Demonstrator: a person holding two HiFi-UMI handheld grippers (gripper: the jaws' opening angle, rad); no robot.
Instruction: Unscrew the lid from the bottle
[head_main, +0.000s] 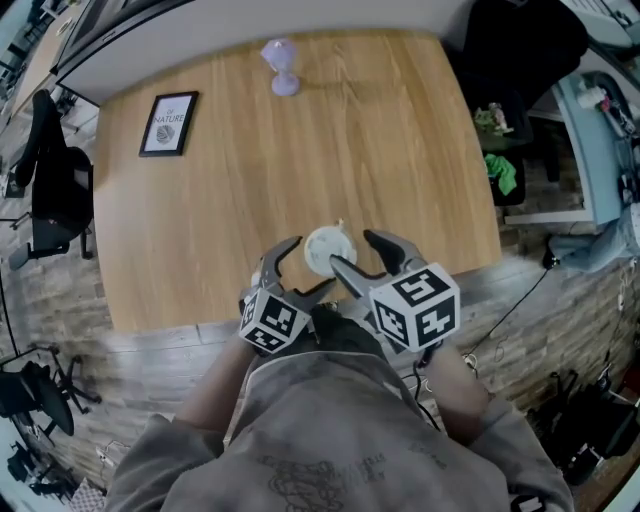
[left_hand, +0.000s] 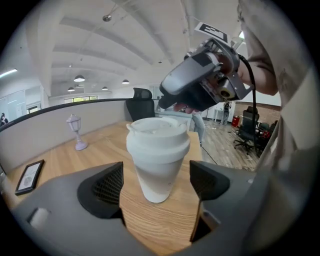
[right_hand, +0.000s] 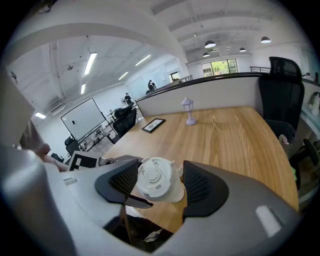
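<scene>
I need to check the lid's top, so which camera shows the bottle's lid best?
The right gripper view: it looks down on the lid, its whole top in sight. The left gripper view shows the lid only side-on, atop the white bottle. The head view shows it small and washed out.
</scene>
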